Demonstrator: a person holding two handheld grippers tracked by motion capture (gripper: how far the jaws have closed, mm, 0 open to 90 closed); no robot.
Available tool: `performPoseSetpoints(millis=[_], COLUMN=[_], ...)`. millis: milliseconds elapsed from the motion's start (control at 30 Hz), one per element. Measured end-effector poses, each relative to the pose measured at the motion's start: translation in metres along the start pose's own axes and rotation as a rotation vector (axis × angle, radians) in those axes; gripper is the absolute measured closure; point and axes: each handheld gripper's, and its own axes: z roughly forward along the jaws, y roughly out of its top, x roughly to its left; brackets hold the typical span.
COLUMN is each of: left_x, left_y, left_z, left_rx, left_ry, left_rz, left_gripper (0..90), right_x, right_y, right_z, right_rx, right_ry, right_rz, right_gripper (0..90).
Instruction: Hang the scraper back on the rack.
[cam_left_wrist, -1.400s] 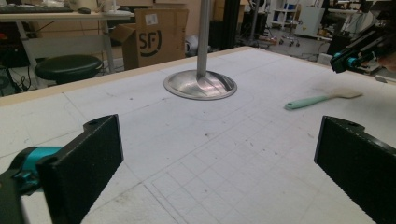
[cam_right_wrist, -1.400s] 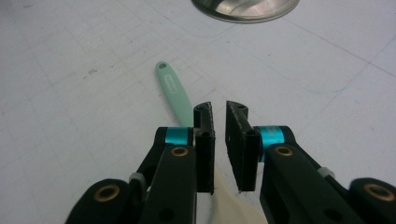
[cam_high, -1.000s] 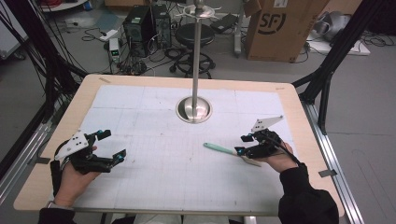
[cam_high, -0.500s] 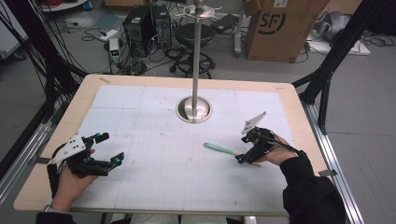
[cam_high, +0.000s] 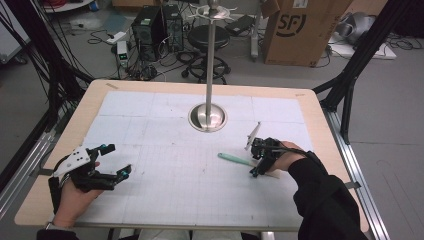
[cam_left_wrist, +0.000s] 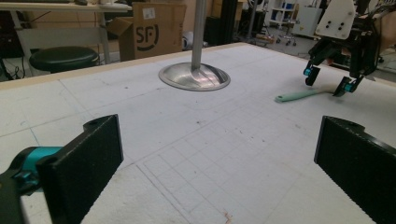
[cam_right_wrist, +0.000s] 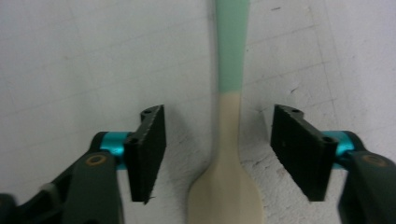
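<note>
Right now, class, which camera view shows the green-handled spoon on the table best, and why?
The right gripper view: the spoon lies close up between the open jaws, its green handle meeting a cream neck and bowl. The high view shows it small and partly hidden by the right gripper; the left gripper view shows it far off.

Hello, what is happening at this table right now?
A person holds a gripper in each hand. The right gripper is open and straddles a spoon lying flat on the table, not yet gripping it. The left gripper is open and holds nothing. A metal stand stands farther back.
</note>
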Motion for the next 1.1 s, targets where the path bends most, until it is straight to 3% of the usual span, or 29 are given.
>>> performPoseSetpoints(millis=[100, 200, 400, 433, 533, 567, 700, 867, 1000, 1067, 1100], left_x=[0.000, 0.000, 0.000, 0.000, 0.000, 0.000, 0.000, 0.001, 0.001, 0.000, 0.000], left_y=[0.000, 0.000, -0.001, -0.001, -0.001, -0.001, -0.001, -0.001, -0.001, -0.001, -0.001], left_z=[0.000, 0.000, 0.000, 0.000, 0.000, 0.000, -0.001, 0.000, 0.000, 0.000, 0.000], left_rx=[0.002, 0.002, 0.006, 0.007, 0.007, 0.007, 0.008, 0.010, 0.007, 0.007, 0.006], left_ry=[-0.001, 0.001, 0.000, 0.001, 0.002, 0.001, 0.005, 0.006, 0.006, 0.007, 0.006], left_rz=[0.002, 0.001, 0.004, 0.006, 0.005, 0.006, 0.002, 0.004, 0.003, 0.004, 0.009], left_gripper=[1.7, 1.7, 1.7, 1.7, 1.7, 1.7, 1.7, 1.7, 1.7, 1.7, 1.7], right_x=[-0.001, -0.001, 0.000, 0.001, 0.001, 0.004, 0.005, 0.005, 0.002, 0.003, 0.004], right_y=[0.004, 0.007, 0.011, 0.014, 0.015, 0.016, 0.016, 0.011, 0.004, 0.000, -0.004], right_z=[0.000, 0.000, -0.001, 0.000, 0.000, 0.000, -0.001, -0.007, -0.020, -0.029, -0.038], right_rx=[0.014, 0.050, 0.109, 0.127, 0.139, 0.145, 0.145, 0.095, 0.009, -0.049, -0.137], right_ry=[0.009, -0.013, -0.017, -0.022, -0.020, -0.036, -0.048, -0.097, -0.137, -0.165, -0.184], right_rz=[-0.008, -0.027, -0.042, -0.047, -0.041, -0.075, -0.087, -0.035, 0.014, 0.031, 0.037], right_gripper=[49.4, 61.2, 68.9, 78.1, 80.0, 80.3, 80.6, 80.7, 80.7, 80.7, 80.7])
